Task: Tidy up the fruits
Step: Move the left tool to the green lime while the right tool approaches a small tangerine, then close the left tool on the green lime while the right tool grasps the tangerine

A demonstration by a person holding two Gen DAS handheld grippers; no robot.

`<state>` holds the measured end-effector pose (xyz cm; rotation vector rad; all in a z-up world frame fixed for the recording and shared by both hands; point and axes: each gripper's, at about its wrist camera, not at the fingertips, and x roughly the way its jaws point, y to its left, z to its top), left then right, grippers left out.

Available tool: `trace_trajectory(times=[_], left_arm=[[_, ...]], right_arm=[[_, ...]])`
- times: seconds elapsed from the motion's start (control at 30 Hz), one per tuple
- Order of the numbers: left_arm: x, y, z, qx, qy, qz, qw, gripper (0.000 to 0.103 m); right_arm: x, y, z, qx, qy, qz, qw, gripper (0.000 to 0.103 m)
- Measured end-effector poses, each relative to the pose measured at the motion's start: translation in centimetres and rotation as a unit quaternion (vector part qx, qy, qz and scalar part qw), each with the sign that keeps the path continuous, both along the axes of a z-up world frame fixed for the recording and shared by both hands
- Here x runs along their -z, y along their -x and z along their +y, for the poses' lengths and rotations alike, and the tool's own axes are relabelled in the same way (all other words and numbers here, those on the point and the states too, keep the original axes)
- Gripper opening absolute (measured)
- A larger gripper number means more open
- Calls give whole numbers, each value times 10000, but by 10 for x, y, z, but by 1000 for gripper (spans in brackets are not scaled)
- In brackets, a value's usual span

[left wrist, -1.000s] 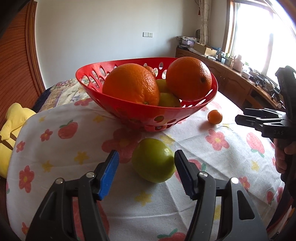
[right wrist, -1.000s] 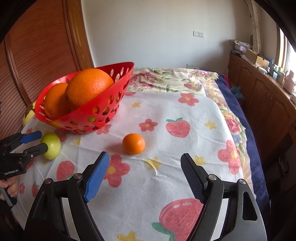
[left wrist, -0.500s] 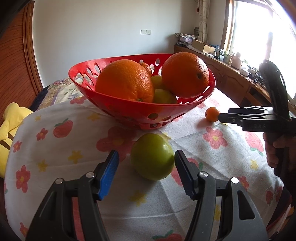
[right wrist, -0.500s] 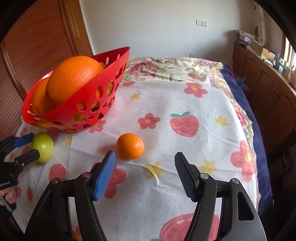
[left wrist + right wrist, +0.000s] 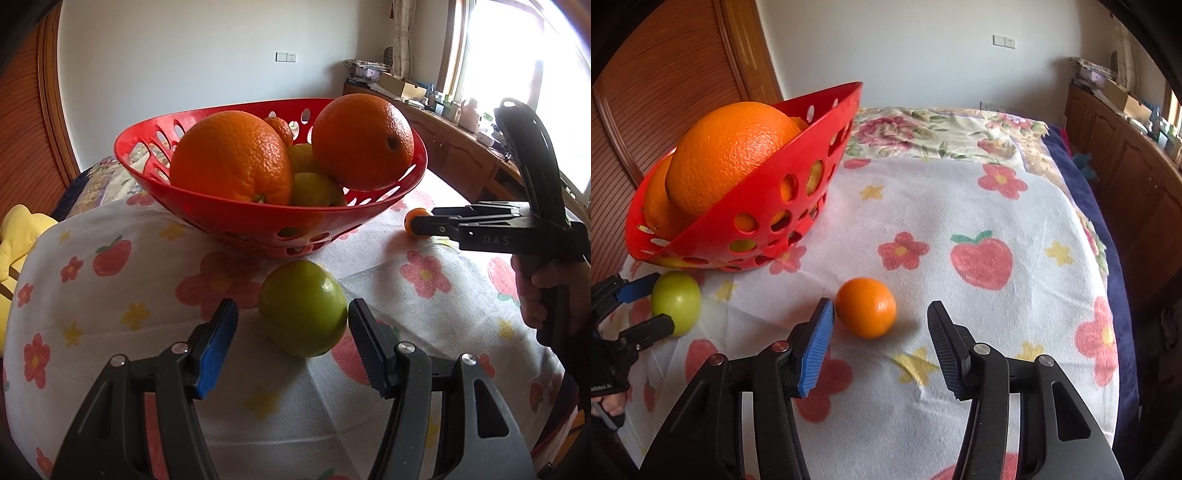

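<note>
In the left wrist view, the left gripper is sitting partly open around a green apple lying on the flowered cloth; the right pad is standing just at the apple's skin, the blue left pad is standing clear, and whether the right one is really touching is hard to tell. Behind the apple, the red basket is holding two large oranges, with a tangerine and greenish fruit half hidden between them. At the right, the other gripper's finger is covering most of a small mandarin, and a hand is being cut off by the frame edge. In the right wrist view, the right gripper is closing, its pads standing on either side of the mandarin without pressing it. The basket is tilting at the left, and the apple is lying between the left gripper's tips.
</note>
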<state>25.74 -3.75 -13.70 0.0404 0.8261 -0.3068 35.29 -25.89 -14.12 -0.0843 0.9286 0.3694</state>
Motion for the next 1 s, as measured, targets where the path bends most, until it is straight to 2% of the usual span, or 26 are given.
trace_trajectory(times=[0.27, 0.3, 0.5, 0.63, 1.0], left_arm=[[1, -3, -5, 45, 29, 85, 9999, 62], [1, -4, -5, 48, 58, 105, 9999, 62], [3, -10, -8, 70, 78, 157, 9998, 61], [3, -14, -10, 146, 192, 209, 9995, 52], [3, -5, -15, 158, 76, 147, 9997, 52]], right_arm=[[9, -6, 10, -111, 17, 149, 9998, 39], [9, -5, 10, -101, 29, 132, 9999, 34], [9, 8, 9, -129, 50, 54, 9999, 33], [6, 16, 3, -73, -70, 14, 9999, 33], [-7, 37, -9, -21, -278, -124, 9995, 33]])
